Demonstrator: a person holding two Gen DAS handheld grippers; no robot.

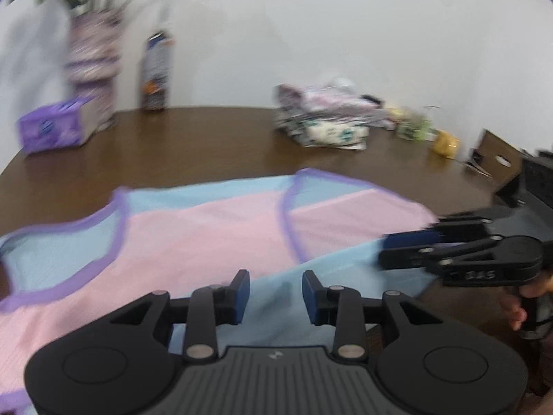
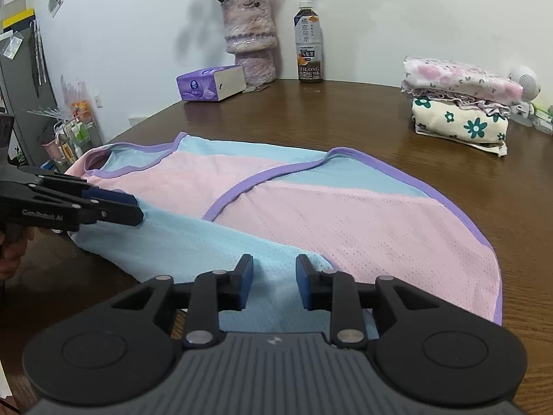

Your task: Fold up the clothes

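One garment (image 2: 311, 207), a pink and blue mesh vest with purple binding, lies spread on the brown counter (image 2: 345, 110), reaching ahead of both sets of jaws. Its long axis runs across the view, from the neckline at far left to the rounded purple hem at right. A blue flap is folded over along the near edge, and both grippers sit over that flap. The right gripper (image 2: 274, 283) has its jaws partly apart, blue cloth lying below the gap but not pinched. The left gripper (image 1: 275, 295), seen in its own blurred view, also shows a gap with nothing pressed between the pads; from the right wrist view it points in over the flap's left end. My guess is the next fold takes the far side, well ahead of both.

Beyond the garment, well clear, stand a stack of folded clothes (image 2: 459, 107) to the right, a vase of flowers (image 2: 250, 38), a tea bottle (image 2: 308, 43) and a tissue box (image 2: 211, 83). Nothing blocks the cloth.
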